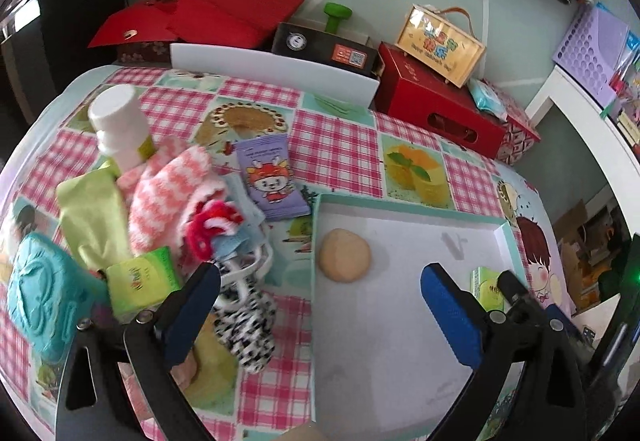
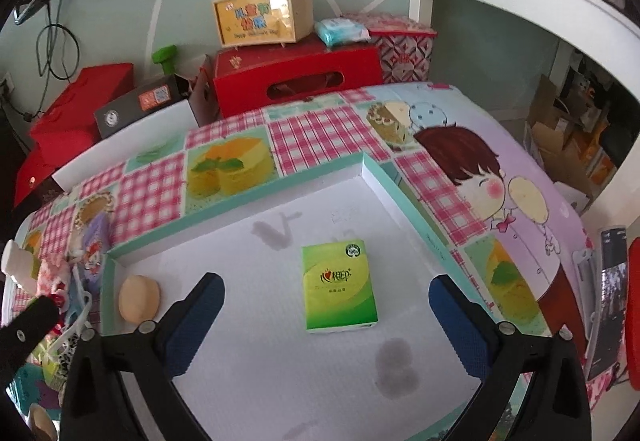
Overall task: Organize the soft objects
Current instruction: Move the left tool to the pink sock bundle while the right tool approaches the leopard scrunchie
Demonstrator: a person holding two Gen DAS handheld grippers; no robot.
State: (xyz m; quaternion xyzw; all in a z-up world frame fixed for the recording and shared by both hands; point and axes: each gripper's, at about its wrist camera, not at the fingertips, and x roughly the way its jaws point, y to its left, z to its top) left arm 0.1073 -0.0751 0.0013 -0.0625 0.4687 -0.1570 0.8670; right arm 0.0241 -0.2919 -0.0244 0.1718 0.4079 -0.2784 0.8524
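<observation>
Your right gripper (image 2: 324,315) hovers over the shallow white box with a mint-green rim (image 2: 240,213), its blue-padded jaws spread wide with nothing pinched. Between them lies the green rectangular pack of tissues (image 2: 339,285), flat on the box floor. Its long axis runs away from you toward the far rim, leaning slightly left at the top, printed face up. The pads stand clear of it on both sides.

Your left gripper (image 1: 320,305) also stands wide and empty, straddling the near left rim of the same box (image 1: 404,211). Just beyond its fingers a round beige soft puff (image 1: 345,255) rests on the box floor by the left wall. A heap of soft things sits outside the box on the pink gingham tablecloth (image 1: 332,145): a pink-and-white fuzzy sock (image 1: 168,193), a yellow-green cloth (image 1: 94,215), a black-and-white spotted sock (image 1: 250,327), a teal embossed pouch (image 1: 40,293) and a second green tissue pack (image 1: 142,279). A white plastic bottle (image 1: 118,125) stands behind them.
</observation>
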